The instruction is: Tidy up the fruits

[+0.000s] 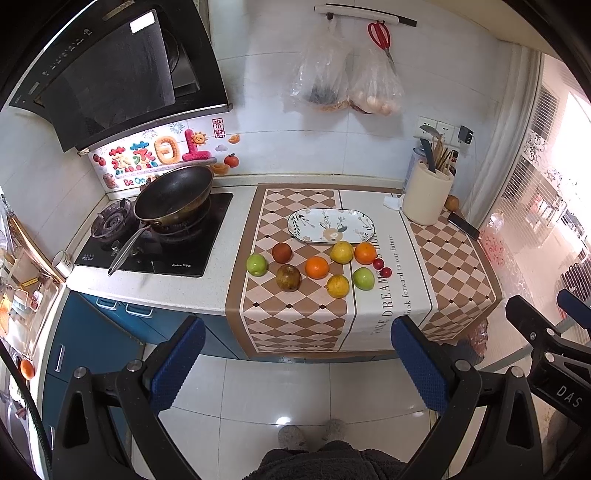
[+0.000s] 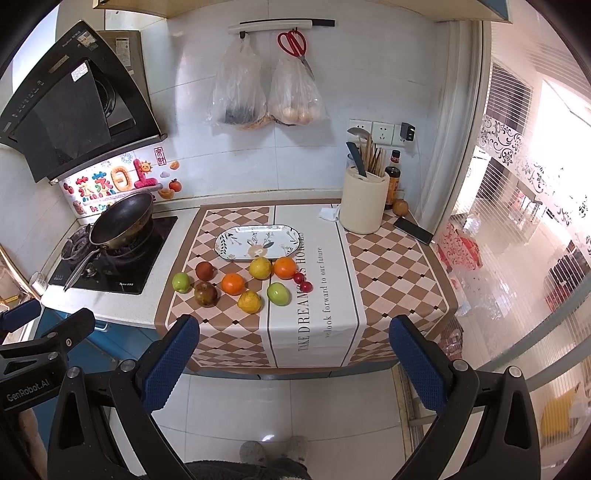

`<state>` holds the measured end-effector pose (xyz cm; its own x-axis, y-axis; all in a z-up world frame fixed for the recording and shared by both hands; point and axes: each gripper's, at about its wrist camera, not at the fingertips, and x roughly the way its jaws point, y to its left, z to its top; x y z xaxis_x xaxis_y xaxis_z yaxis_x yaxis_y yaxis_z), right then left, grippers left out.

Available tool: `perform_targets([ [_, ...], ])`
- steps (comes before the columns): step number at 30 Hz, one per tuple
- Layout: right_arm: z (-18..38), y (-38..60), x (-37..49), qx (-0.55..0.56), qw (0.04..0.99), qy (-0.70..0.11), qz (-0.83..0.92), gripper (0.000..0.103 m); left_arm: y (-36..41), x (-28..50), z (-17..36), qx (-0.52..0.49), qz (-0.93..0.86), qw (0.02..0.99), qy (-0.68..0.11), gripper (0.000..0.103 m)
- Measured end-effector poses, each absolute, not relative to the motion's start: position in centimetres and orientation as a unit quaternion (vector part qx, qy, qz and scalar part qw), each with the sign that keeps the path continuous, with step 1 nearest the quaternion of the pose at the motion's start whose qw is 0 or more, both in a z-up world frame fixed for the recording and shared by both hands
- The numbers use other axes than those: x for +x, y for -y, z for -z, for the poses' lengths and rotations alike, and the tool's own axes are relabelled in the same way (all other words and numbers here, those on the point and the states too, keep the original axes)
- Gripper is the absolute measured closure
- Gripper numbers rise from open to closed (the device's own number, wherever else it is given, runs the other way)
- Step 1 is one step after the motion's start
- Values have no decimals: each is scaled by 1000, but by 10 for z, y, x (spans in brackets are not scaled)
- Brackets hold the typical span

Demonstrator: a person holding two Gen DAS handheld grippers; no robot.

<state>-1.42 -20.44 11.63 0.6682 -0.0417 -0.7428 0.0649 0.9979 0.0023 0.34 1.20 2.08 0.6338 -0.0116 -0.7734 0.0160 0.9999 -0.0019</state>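
Several fruits lie on the checkered cloth (image 1: 295,317) in front of an empty oval floral plate (image 1: 331,225) (image 2: 257,242): two green apples (image 1: 256,264) (image 1: 363,278), two oranges (image 1: 317,267) (image 1: 365,253), two yellow fruits (image 1: 341,252) (image 1: 337,286), two dark brown-red fruits (image 1: 282,252) (image 1: 288,277) and two small red fruits (image 1: 382,268). My left gripper (image 1: 297,358) is open and empty, held back from the counter above the floor. My right gripper (image 2: 293,358) is open and empty, also back from the counter edge.
A wok (image 1: 173,195) sits on the gas stove (image 1: 155,236) to the left. A cream utensil holder (image 1: 426,197), a sauce bottle (image 2: 392,181) and a phone (image 1: 463,224) stand at the back right. Bags (image 1: 325,74) and scissors (image 1: 380,35) hang on the wall.
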Motion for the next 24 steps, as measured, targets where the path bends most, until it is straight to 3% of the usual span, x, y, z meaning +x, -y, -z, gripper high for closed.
perform_targets([
  [24,-124,205,-20,31,917,-398,9,0,-8,-2,-22,1,5,905,-425,0],
])
